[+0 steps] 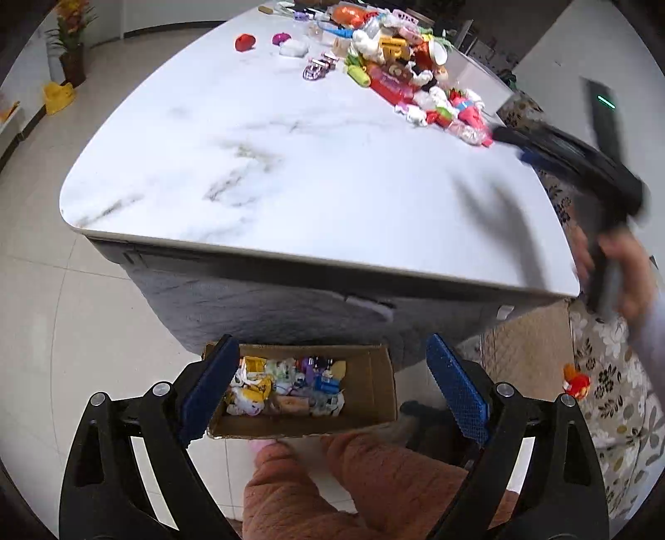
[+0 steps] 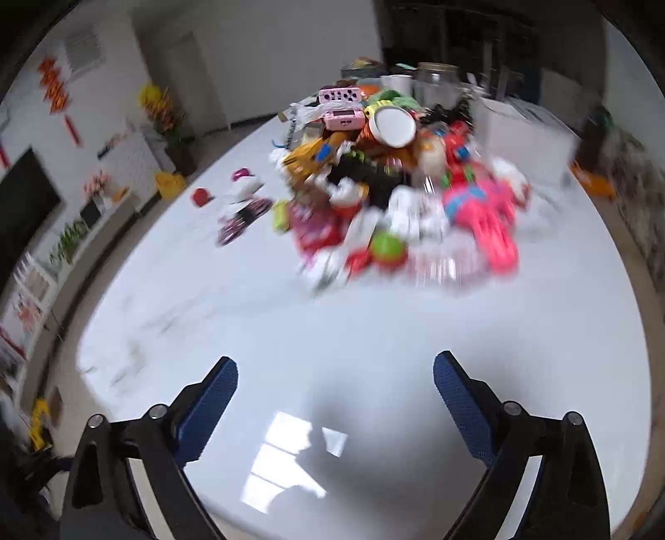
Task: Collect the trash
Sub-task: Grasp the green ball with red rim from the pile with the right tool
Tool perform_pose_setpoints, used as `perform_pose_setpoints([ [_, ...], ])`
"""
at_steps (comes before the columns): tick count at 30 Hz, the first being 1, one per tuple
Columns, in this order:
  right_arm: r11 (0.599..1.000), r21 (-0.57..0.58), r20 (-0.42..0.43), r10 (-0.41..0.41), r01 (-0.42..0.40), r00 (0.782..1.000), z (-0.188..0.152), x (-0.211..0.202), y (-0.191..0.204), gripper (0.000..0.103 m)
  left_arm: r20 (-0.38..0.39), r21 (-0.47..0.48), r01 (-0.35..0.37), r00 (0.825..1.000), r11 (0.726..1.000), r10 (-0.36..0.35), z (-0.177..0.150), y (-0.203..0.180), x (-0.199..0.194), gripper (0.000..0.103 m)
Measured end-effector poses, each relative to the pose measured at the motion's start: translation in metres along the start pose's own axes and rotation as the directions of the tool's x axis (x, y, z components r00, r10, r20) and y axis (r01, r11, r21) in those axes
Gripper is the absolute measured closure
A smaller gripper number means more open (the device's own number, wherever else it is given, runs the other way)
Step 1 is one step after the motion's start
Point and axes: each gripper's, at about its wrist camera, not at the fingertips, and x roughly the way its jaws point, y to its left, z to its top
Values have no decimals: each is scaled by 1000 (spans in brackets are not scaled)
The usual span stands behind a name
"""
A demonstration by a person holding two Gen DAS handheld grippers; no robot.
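A cardboard box (image 1: 374,386) holding several pieces of trash stands on the floor in front of the white marble table (image 1: 291,174). My left gripper (image 1: 332,386) is open and empty, hanging above the box. A big heap of colourful trash and toys (image 1: 415,79) lies at the table's far right side; the right wrist view shows it blurred (image 2: 399,199). My right gripper (image 2: 334,398) is open and empty above the bare table (image 2: 291,332), short of the heap. It also shows in the left wrist view (image 1: 561,153), blurred, held by a hand.
A red object (image 1: 245,42), a pink object (image 1: 281,38) and a purple toy car (image 1: 316,68) lie apart from the heap. A person's leg in orange trousers (image 1: 353,486) is beneath my left gripper. A small red toy (image 1: 575,380) sits on the floral seat at right.
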Motion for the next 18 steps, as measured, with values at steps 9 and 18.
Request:
perform_pose_setpoints([
  [9,988,-156,-162,-26,0,986,71,104,-24,18,-30,-173,-71,997,982,66,-16,-6,1,14],
  [18,985,-132,-241,74,-108,968,74,113,-41,56,-30,-246,-81,997,966,76,-8,-14,8,14],
])
